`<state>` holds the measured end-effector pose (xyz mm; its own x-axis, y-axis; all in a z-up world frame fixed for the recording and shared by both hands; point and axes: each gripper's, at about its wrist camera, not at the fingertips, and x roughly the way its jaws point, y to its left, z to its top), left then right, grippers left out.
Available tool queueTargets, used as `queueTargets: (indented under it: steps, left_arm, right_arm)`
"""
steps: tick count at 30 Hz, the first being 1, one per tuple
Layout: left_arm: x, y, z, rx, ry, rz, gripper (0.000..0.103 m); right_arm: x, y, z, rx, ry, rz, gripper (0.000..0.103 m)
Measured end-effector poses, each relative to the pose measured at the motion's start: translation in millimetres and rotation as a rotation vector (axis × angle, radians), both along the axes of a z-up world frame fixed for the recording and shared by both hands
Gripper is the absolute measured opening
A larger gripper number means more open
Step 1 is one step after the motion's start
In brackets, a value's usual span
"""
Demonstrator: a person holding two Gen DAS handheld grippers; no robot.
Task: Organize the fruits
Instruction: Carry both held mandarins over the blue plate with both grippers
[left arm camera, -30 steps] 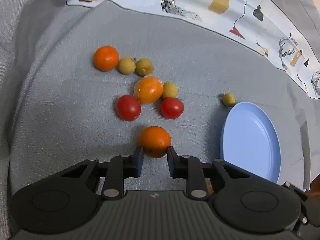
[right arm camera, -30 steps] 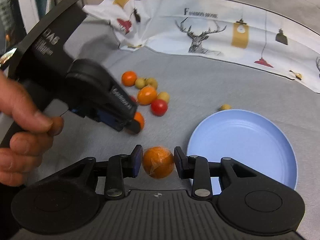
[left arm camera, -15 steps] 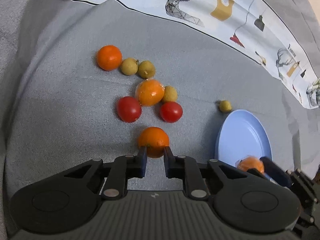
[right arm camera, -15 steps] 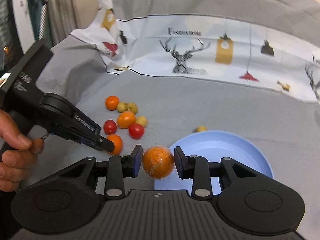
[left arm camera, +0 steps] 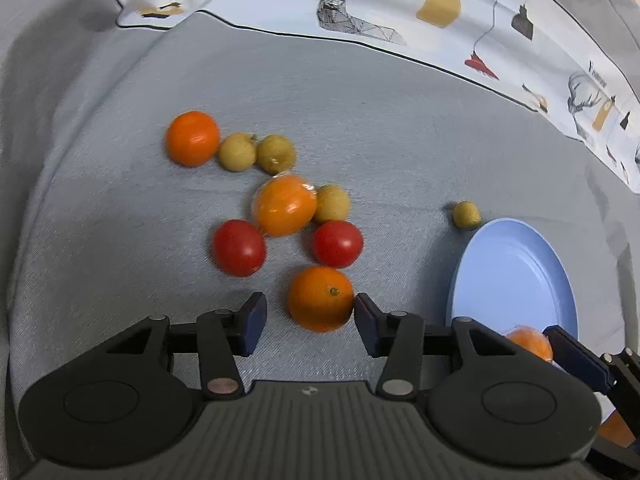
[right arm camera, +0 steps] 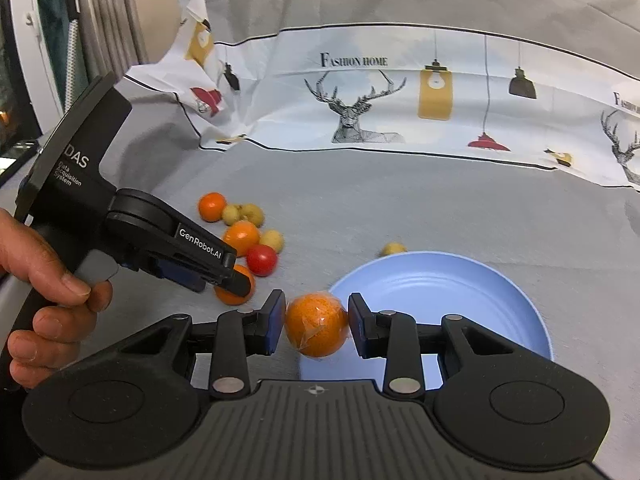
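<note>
Our left gripper [left arm camera: 306, 316] has its jaws spread wide around an orange [left arm camera: 320, 298] on the grey desk [left arm camera: 120, 240]; the right pad touches its side, the left pad stands clear. Half a second ago those jaws were pinched on it. Our right gripper [right arm camera: 316, 322] grips a film-wrapped orange [right arm camera: 317, 326] between nearly closed jaws, above the near rim of the blue plate [right arm camera: 460, 300], as before. Behind sit two tomatoes [left arm camera: 239, 247], more oranges and small yellow fruits.
</note>
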<state>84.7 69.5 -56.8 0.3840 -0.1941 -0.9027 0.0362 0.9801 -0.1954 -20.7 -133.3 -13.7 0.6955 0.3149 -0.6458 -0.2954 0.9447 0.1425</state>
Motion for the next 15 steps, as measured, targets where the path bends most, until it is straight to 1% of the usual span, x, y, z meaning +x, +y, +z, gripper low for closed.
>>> queueTargets:
  steps: [1,3,5,8,11,15]
  left_arm:
    - [0,-2,1,-0.002,-0.004,-0.010,0.040]
    - [-3,-10,4,0.046,-0.032,-0.037,0.039]
    - [-6,-13,9,0.066,-0.063,-0.055,0.038]
    - [-12,-16,18,0.057,-0.111,-0.065,0.038]
    - [-17,-26,27,0.081,-0.170,-0.081,0.038]
    - [-30,-53,40,0.060,-0.258,-0.130,0.038]
  right_arm:
    - [1,-2,0,0.001,0.002,-0.007,0.036]
    - [3,-3,-1,-0.007,0.008,-0.020,0.036]
    - [5,-5,-2,-0.020,0.011,-0.031,0.036]
    - [7,-9,-1,-0.038,0.002,-0.044,0.036]
    - [9,-16,-1,-0.069,0.004,-0.073,0.036]
    - [13,-30,-5,-0.095,0.031,-0.133,0.036]
